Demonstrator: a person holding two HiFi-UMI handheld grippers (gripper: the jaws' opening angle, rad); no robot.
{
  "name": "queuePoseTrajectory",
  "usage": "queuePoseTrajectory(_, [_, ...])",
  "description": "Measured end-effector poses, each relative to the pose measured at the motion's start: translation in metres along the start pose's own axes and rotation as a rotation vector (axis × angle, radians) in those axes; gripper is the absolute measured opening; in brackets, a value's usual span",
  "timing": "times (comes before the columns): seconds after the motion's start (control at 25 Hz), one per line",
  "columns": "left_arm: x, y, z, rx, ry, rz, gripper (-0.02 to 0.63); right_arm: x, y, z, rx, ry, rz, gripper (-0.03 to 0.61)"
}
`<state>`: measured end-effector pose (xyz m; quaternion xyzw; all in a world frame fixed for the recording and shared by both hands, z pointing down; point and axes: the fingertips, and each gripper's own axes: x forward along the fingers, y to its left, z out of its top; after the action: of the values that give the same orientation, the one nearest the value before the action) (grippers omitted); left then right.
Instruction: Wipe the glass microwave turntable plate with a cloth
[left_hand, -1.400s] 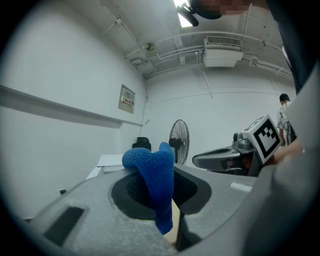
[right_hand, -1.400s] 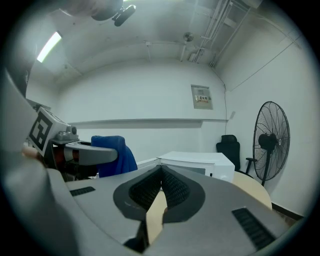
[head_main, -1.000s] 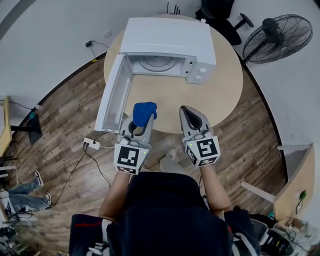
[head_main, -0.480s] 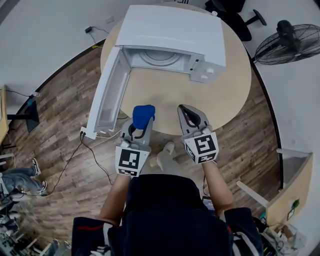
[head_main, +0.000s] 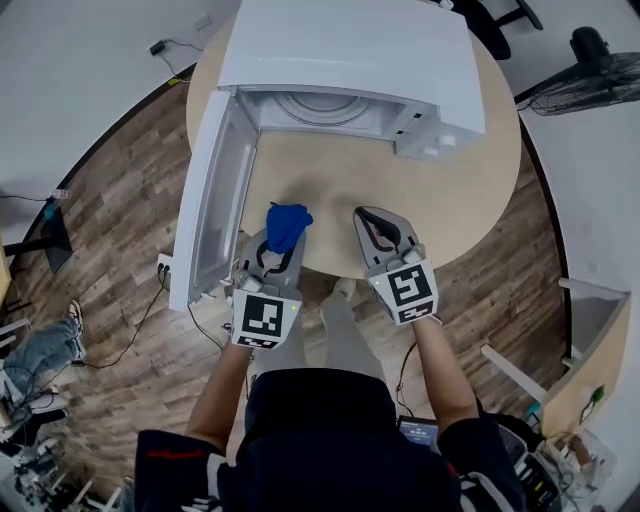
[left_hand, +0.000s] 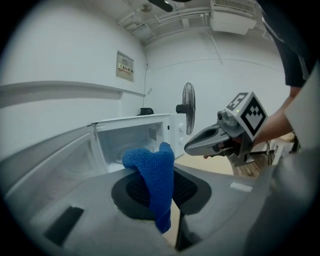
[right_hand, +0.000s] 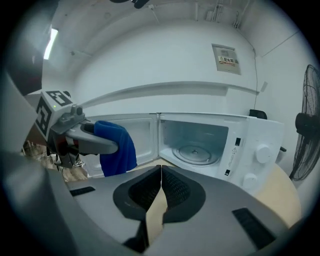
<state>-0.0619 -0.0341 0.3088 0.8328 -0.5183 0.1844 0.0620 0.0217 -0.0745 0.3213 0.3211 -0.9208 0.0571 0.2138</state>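
A white microwave (head_main: 350, 50) stands on the round wooden table (head_main: 470, 190) with its door (head_main: 205, 200) swung open to the left. The glass turntable plate (head_main: 322, 107) (right_hand: 195, 152) lies inside the cavity. My left gripper (head_main: 284, 236) is shut on a blue cloth (head_main: 287, 224) (left_hand: 155, 180) that hangs from its jaws, near the table's front edge. My right gripper (head_main: 377, 226) (right_hand: 161, 170) is beside it, shut and holding nothing. Both point toward the open microwave from a distance.
The open door juts out over the table's left edge. A power strip and cables (head_main: 165, 270) lie on the wooden floor at the left. A standing fan (head_main: 590, 70) is at the right, an office chair (head_main: 505, 20) behind the table.
Both grippers have dropped lower and moved toward the table's front edge. The microwave and its door now look larger and closer in the head view. The cloth stays clamped.
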Motion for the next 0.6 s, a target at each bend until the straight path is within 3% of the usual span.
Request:
queuePoseTrajectory(0.12, [0.017,0.011,-0.019,-0.051,0.008,-0.014,0.055,0.023,-0.003,-0.021,-0.028,0.045,0.021,0.012])
queuePoseTrajectory(0.36, [0.042,0.026,-0.053,-0.015,0.039,-0.01,0.055,0.061,-0.014,-0.059,-0.08,0.131,0.082,0.014])
queuePoseTrajectory(0.6, [0.063,0.044,-0.069,-0.054,0.044,0.021,0.055,0.099,-0.038,-0.082,-0.257,0.213,0.112,0.015])
